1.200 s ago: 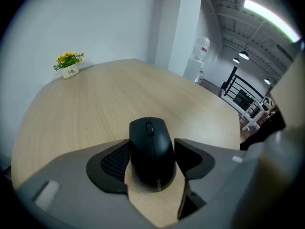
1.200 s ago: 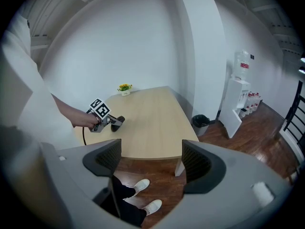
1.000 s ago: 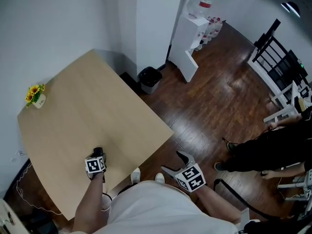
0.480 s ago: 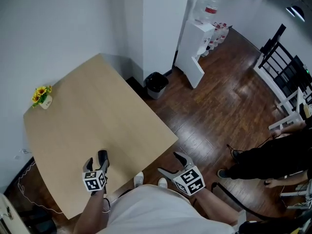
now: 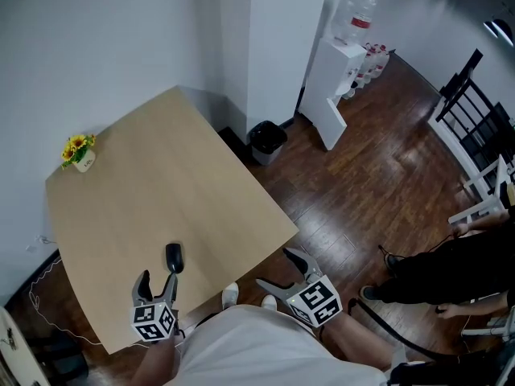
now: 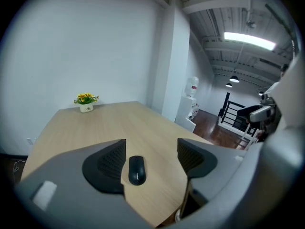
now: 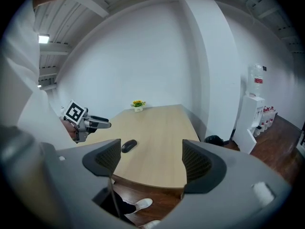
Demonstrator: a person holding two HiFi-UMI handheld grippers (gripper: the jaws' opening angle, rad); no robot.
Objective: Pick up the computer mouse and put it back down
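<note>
– Black computer mouse (image 5: 174,257) is lying by the table's (image 5: 145,175) near edge, left gripper (image 5: 158,280) hovering open just above.
– Right gripper (image 5: 283,270) is gaping too; a low swing risks knocking it off.

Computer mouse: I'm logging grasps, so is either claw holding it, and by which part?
Neither: the computer mouse lies free on the table ahead of the open left claw; the right claw is open too.

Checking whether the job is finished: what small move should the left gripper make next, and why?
Probably draw the left gripper away toward the body and rest it. The computer mouse lies flat on the table, beyond the open jaws and untouched by them; the right gripper is open too, holding nothing. Nothing seems left to grasp.
</note>
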